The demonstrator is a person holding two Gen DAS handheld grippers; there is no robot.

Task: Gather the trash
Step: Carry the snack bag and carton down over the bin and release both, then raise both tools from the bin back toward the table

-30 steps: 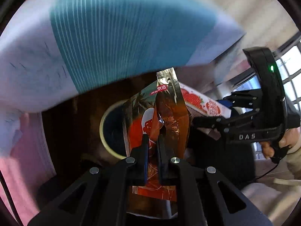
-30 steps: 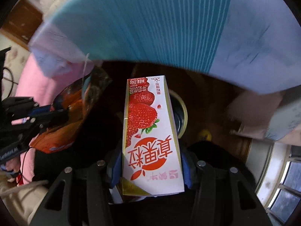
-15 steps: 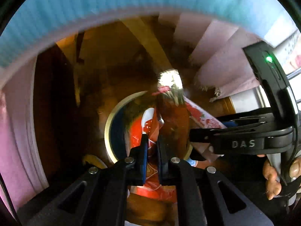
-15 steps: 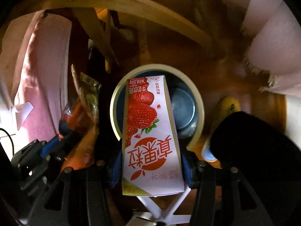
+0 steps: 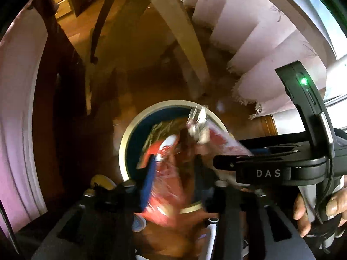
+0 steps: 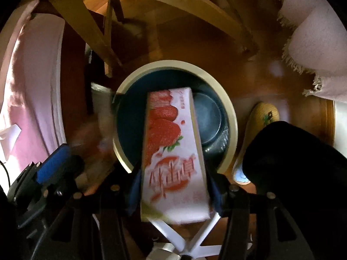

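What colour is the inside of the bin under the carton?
Dark blue inside, with a cream rim; the right wrist view shows it best, behind the strawberry carton.

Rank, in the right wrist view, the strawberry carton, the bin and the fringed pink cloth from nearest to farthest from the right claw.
1. Strawberry carton, between the right claw's jaws.
2. Bin, just beyond the carton, centre.
3. Fringed pink cloth, far upper right.
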